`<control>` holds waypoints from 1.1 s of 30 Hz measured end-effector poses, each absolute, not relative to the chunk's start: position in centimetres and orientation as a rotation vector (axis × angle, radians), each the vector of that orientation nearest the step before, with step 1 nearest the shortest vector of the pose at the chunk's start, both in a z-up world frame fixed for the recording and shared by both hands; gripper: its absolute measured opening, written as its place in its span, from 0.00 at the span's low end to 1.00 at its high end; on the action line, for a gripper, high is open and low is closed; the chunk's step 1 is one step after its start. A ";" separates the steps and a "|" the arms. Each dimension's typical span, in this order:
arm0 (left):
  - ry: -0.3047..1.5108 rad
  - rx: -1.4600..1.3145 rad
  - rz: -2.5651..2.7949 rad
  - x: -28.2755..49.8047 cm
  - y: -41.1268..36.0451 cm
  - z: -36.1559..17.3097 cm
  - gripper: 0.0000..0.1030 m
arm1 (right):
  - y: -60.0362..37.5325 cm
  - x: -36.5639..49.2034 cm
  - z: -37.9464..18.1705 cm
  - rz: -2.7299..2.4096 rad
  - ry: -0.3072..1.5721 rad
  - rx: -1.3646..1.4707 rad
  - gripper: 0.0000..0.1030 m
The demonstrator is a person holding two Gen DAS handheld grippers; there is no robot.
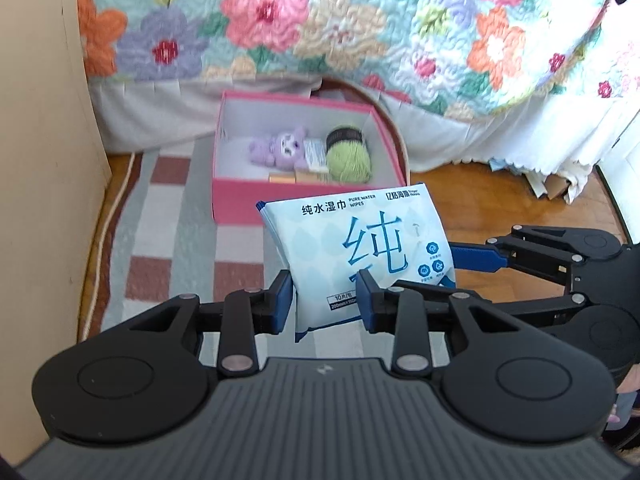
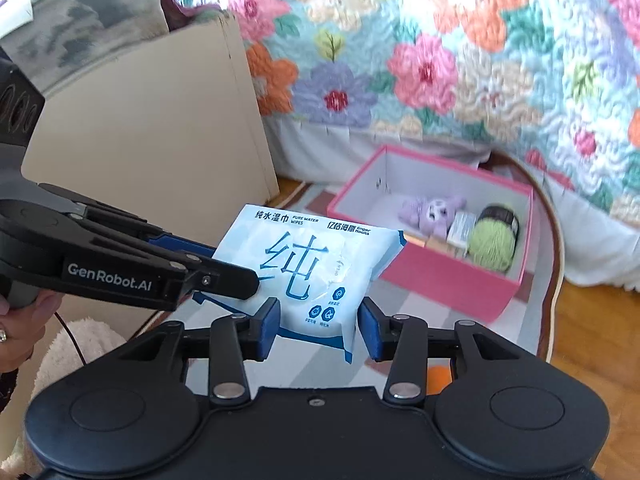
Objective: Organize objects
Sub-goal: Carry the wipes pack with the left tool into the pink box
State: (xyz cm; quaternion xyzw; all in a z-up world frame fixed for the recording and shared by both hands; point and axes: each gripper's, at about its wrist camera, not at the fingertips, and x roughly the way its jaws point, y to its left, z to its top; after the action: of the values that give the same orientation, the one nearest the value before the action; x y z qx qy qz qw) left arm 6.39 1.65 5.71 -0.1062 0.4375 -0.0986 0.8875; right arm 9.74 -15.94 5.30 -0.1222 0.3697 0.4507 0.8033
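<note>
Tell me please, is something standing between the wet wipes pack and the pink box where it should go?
Nothing visible does. The wet wipes pack, shut in both the left gripper and right gripper, hangs before the open pink box. Inside, the purple plush and green yarn ball leave bare floor.

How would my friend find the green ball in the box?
Below the flowery quilt sits an open pink cardboard box on the checked rug. At its right end lies the round lime-green yarn ball, the only green thing, beside a small purple plush toy.
</note>
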 end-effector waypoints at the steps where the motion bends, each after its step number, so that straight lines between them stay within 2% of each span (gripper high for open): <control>1: 0.896 -0.219 -0.205 6.7 1.7 6.2 0.31 | -16.0 9.9 5.8 0.966 0.784 -0.253 0.48; 9: 0.850 -0.200 -0.204 11.9 2.1 8.6 0.32 | -14.7 14.1 8.6 0.956 0.720 -0.257 0.51; 16: 0.894 -0.258 -0.179 20.8 3.1 7.4 0.32 | -11.8 21.4 8.3 0.944 0.768 -0.235 0.53; 23: 1.002 -0.273 -0.134 29.0 2.5 1.0 0.32 | -8.6 28.7 3.1 0.917 0.865 -0.211 0.52; 33: 1.078 -0.265 -0.086 34.1 2.8 -7.5 0.32 | -6.2 34.3 -6.5 0.897 1.020 -0.156 0.43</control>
State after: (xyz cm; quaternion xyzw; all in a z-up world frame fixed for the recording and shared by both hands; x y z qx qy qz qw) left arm 34.15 2.82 -7.54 -0.1256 0.5115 -0.0409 0.8490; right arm 34.28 -6.16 -6.53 -0.0720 0.4712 0.4146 0.7752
